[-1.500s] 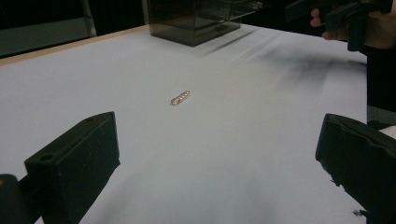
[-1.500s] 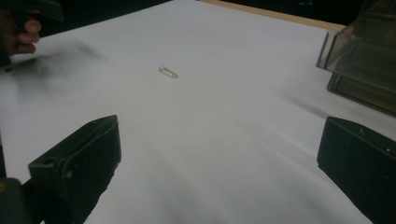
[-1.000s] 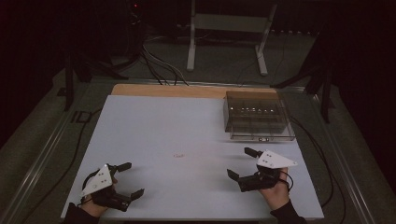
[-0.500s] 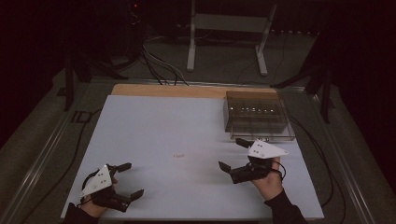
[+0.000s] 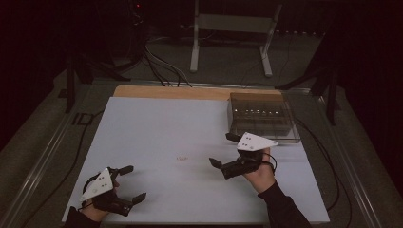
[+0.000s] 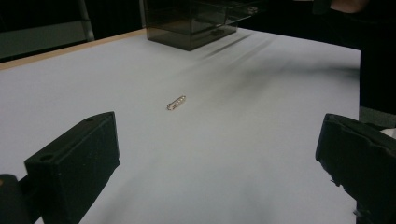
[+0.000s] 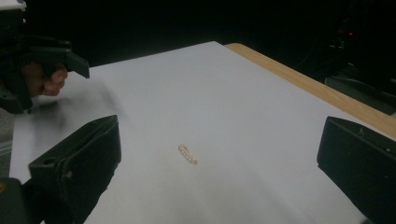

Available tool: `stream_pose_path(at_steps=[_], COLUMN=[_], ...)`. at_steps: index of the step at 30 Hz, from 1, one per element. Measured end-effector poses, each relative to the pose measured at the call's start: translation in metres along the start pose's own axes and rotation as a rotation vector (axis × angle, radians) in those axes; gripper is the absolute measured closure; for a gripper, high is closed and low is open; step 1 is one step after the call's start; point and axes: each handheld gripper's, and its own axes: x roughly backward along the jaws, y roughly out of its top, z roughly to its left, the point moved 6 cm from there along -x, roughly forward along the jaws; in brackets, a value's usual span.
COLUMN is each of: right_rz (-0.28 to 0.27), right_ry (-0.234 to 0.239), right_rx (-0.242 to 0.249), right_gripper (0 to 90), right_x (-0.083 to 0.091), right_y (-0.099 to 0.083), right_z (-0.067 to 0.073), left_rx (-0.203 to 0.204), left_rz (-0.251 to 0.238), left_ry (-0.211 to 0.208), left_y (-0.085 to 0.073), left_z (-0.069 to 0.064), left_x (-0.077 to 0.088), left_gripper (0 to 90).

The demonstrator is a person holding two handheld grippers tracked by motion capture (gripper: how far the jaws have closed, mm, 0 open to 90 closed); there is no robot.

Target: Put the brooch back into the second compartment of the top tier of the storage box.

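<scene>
Two tools sit with jaws wide apart; the right tool (image 5: 227,151) nears a small clip (image 7: 187,154) lying mid-table (image 5: 142,123), the left tool (image 5: 129,184) low at the near corner. Likely the approach step: next, lower and straddle the clip before closing.

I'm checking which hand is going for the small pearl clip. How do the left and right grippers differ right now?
The right gripper is out over the middle of the white sheet, near the small pearl clip; the left gripper sits back by the near left corner, farther from it. The right one is just in front of the dark clear box; the left is far from it. Both have jaws wide open, holding nothing.
</scene>
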Motion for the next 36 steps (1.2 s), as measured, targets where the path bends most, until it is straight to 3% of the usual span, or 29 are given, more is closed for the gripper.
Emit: stream_pose_path(at_steps=[12, 30, 36], right_rz=[0.013, 0.066, 0.050], right_ry=[0.082, 0.182, 0.171], right_rx=[-0.013, -0.042, -0.043], right_gripper=[0.0, 0.0, 0.0], right_x=[-0.033, -0.084, -0.100], right_y=[0.009, -0.002, -0.009], right_z=[0.006, 0.017, 0.014], left_rx=[-0.005, -0.006, -0.004], left_rz=[0.007, 0.005, 0.001], left_ry=[-0.001, -0.004, -0.005], left_y=[-0.001, -0.001, 0.000], left_z=[-0.001, -0.002, -0.001], left_x=[-0.001, -0.001, -0.001], left_gripper=[0.6, 0.6, 0.6])
